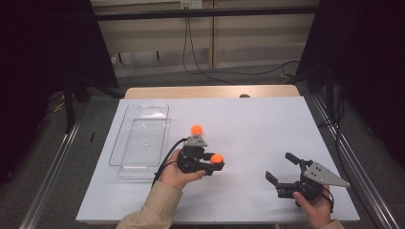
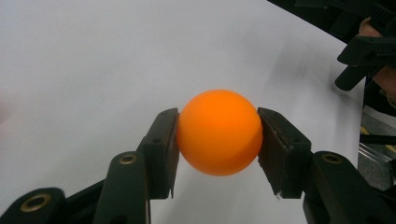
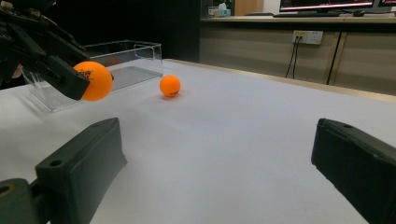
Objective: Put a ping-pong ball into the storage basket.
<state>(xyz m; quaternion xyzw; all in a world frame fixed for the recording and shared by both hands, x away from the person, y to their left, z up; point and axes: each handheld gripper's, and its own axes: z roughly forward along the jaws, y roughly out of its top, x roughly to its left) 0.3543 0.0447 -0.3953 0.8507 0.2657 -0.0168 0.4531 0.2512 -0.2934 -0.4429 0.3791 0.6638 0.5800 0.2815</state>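
Orange ball (image 2: 219, 132) pinched between left gripper (image 1: 216, 162) jaws, held just above white table (image 1: 248, 124). Right gripper (image 1: 282, 168) jaws spread wide, holding nothing, well apart to the right. Second orange ball (image 1: 196, 129) on table, beside clear bin (image 1: 139, 138).
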